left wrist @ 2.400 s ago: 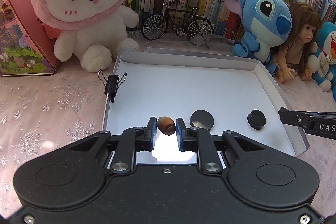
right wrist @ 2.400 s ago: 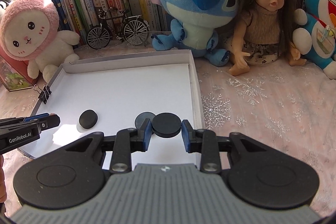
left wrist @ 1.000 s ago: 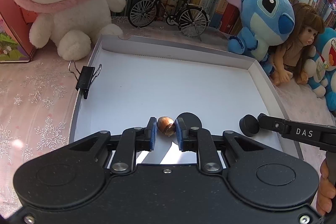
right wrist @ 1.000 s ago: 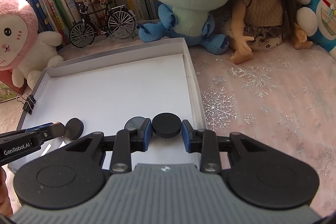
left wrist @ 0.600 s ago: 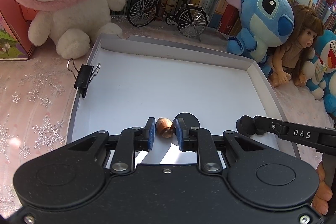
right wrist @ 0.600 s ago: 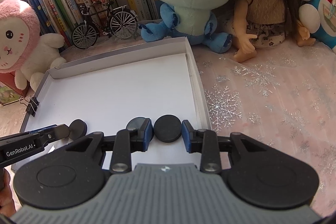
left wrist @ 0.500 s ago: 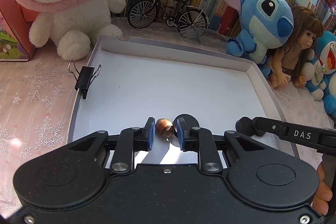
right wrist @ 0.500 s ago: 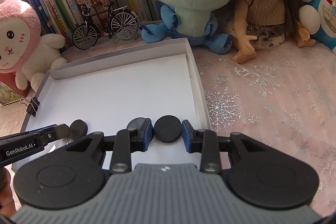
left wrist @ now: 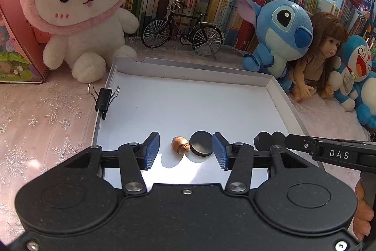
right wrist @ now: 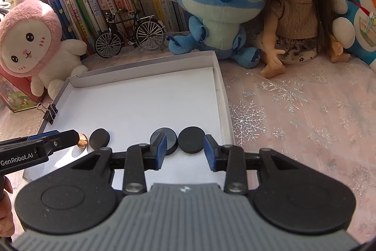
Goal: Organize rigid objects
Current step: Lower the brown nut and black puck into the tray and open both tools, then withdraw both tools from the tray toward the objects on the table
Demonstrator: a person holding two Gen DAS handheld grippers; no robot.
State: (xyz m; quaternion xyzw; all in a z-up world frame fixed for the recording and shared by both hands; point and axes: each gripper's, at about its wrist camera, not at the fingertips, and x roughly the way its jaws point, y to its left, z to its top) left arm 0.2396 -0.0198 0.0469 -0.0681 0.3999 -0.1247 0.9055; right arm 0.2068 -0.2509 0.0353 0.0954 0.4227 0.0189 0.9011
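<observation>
Step in hand: release. Both grippers have just been opening, each over a piece now lying on the tray floor, pads clear of it.

L to R along the near edge of the white tray (left wrist: 188,72):
- left gripper (left wrist: 185,149): jaws apart, nothing held. Brown nut (left wrist: 180,145) sits between them, free on its own shadow, closer to the tray's near-left corner than the rest. A flat black disc (left wrist: 201,146) lies just beside the nut on its right, looks touching or nearly so; also inside the jaw span.
- two more black discs near the near-right corner, side by side: one half behind the right gripper's left pad (right wrist: 167,140), the other (right wrist: 191,139) centred between the pads of the right gripper (right wrist: 185,149). Jaws parted, no contact seen.

So four pieces roughly in a row at the near edge. Judgement: placing is done for this pair; next move calls for both tools to lift straight back w/o brushing anything. The nut is rounded and prob. rolls if nudged.

View differences:
- L wrist view shows the nut's ridged cap, the disc beside it, and the right tool's tip reaching in from the right w/ its discs crowded at that tip.
- R wrist view shows the gap between the two right-hand discs, the tray's right wall (right wrist: 223,107) just beside them, and the nut (right wrist: 82,140) only as a sliver behind the left tool's finger.
- binder clip (left wrist: 103,99) on the left wall: both views.
</observation>
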